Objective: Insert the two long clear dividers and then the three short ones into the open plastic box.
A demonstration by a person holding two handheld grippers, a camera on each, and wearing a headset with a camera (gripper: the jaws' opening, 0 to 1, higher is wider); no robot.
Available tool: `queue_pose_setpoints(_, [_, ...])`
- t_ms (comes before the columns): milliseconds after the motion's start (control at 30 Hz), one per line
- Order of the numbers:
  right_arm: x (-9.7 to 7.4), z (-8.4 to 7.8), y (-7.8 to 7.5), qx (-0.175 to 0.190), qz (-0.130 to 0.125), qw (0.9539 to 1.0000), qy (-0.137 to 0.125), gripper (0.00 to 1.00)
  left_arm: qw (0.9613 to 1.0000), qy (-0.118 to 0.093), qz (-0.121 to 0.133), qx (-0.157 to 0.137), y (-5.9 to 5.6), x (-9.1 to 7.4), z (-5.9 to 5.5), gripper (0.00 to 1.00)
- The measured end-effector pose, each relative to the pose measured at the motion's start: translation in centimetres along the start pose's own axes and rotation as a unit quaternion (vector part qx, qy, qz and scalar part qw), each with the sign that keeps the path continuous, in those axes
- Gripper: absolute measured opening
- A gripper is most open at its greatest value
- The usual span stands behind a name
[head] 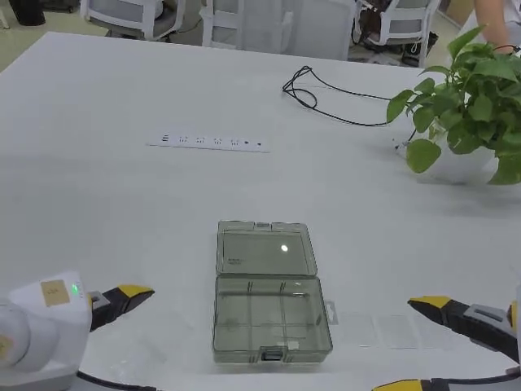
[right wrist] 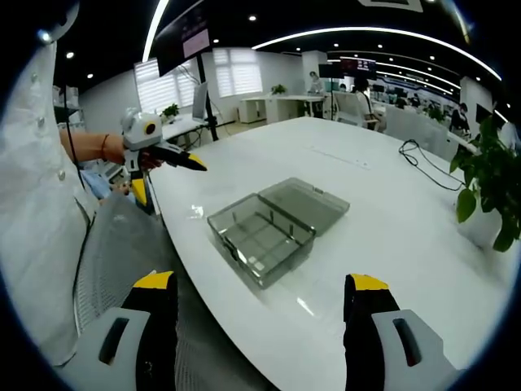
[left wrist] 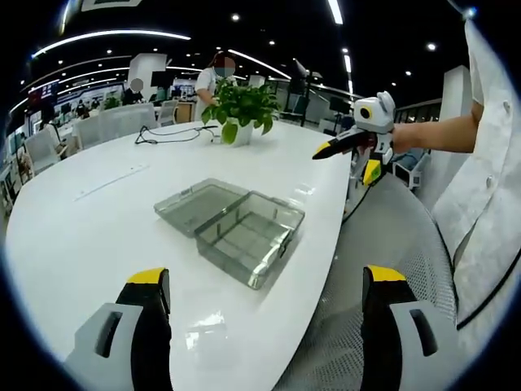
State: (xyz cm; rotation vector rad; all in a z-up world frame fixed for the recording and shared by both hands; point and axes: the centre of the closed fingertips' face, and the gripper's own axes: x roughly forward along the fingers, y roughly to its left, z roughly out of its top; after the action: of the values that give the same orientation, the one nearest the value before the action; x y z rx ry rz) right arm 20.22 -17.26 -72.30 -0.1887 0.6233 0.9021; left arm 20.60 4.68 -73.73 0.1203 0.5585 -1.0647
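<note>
The open clear-grey plastic box (head: pixel 273 322) lies near the table's front edge, its lid (head: pixel 264 249) folded flat behind it. Faint partition lines cross its inside. It also shows as the box (left wrist: pixel 244 236) and the box (right wrist: pixel 264 236). Flat clear pieces (head: pixel 378 331) lie on the table just right of the box, hard to make out. My left gripper (left wrist: pixel 264 326) is open and holds nothing, with one yellow-tipped finger (head: pixel 130 295) left of the box. My right gripper (head: pixel 400 346) is open and holds nothing, right of the box near the clear pieces.
A potted plant (head: pixel 468 102) stands at the back right, with a black cable (head: pixel 326 98) beside it. A power strip (head: pixel 212 141) is set into the table behind the box. Office chairs (head: pixel 244 20) line the far edge.
</note>
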Motion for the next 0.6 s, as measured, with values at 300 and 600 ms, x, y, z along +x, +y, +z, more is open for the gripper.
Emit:
queue_pose_setpoints(300, [0.11,0.11,0.02,-0.001,0.0,1.0,-0.001,0.85,1.0,0.001,0.0,-0.002,0.05,-0.04,-0.12,1.0])
queue_pose_setpoints(600, [0.17,0.2,0.06,-0.001,0.0,1.0,-0.002,0.84,1.0,0.0,0.0,-0.001,0.17,0.05,-0.04,0.99])
